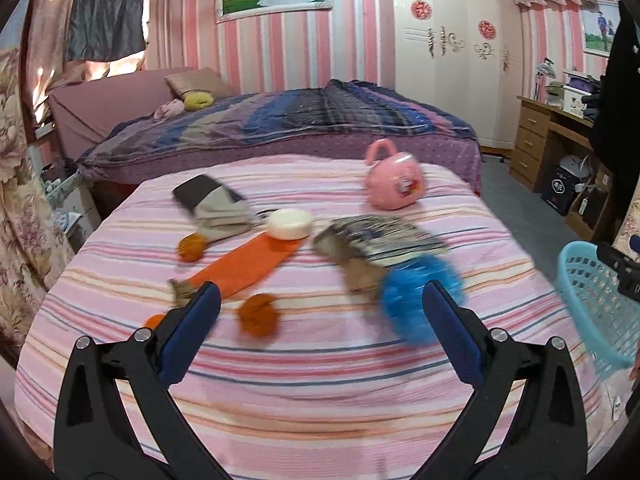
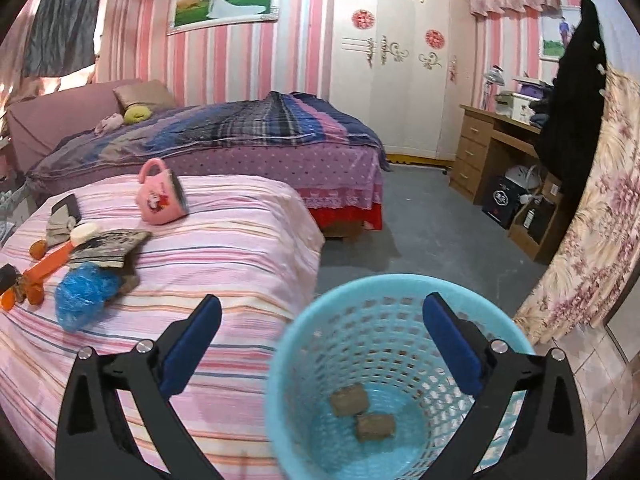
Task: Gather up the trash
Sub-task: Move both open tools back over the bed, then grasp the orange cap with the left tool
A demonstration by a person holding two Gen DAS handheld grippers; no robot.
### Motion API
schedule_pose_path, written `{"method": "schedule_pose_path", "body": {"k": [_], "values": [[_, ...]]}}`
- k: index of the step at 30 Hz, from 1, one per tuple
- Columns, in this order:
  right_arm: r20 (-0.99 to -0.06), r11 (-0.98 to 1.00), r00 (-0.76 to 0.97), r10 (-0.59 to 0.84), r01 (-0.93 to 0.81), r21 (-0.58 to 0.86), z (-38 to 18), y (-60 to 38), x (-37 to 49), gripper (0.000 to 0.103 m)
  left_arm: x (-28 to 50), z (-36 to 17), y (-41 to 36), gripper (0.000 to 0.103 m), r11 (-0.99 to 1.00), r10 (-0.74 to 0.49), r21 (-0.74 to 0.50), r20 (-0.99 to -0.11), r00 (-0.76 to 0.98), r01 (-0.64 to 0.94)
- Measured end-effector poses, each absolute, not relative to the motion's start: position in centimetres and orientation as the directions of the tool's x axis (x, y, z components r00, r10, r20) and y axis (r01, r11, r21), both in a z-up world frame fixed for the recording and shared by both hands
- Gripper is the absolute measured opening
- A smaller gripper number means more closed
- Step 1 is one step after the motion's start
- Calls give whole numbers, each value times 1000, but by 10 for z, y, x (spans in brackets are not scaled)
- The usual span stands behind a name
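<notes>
Two brown lumps (image 2: 362, 414) sit in the blue basket (image 2: 304, 320) right under the empty, wide-open right gripper (image 2: 322, 344). Left gripper (image 1: 322, 332) gapes empty too; orange scraps (image 1: 258, 314) just ahead still need binning.

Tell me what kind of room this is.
Most likely a home bedroom: a made bed with a pillow, a white wardrobe against the striped wall, and a wooden desk in the corner.

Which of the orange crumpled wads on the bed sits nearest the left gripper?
The orange wad just ahead of the open left gripper, between its fingers; the other wad lies farther back beside the grey cloth.
</notes>
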State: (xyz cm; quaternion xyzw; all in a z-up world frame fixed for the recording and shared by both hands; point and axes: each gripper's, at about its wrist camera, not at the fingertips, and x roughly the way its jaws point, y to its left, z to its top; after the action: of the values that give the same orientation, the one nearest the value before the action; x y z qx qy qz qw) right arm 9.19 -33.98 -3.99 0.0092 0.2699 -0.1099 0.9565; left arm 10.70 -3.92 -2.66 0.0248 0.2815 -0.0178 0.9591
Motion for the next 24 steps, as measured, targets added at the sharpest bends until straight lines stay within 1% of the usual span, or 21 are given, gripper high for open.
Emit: {"method": "schedule_pose_path", "body": {"k": [5, 9, 12, 18, 24], "values": [[-522, 984, 836, -166, 175, -33, -39, -315, 98, 98, 110, -35, -1, 97, 997, 45, 77, -539, 841, -4], [-530, 990, 840, -116, 143, 10, -39, -299, 103, 98, 111, -48, 26, 97, 998, 61, 40, -558, 827, -47], [-543, 994, 837, -71, 104, 30, -41, -284, 109, 98, 115, -58, 37, 97, 998, 69, 39, -593, 802, -57], [-543, 996, 835, -86, 79, -36, -42, -253, 117, 98, 117, -62, 55, 97, 995, 94, 45, -597, 797, -83], [-539, 998, 840, -59, 59, -16, -44, -232, 119, 98, 120, -66, 77, 98, 993, 98, 10, -613, 784, -116]]}}
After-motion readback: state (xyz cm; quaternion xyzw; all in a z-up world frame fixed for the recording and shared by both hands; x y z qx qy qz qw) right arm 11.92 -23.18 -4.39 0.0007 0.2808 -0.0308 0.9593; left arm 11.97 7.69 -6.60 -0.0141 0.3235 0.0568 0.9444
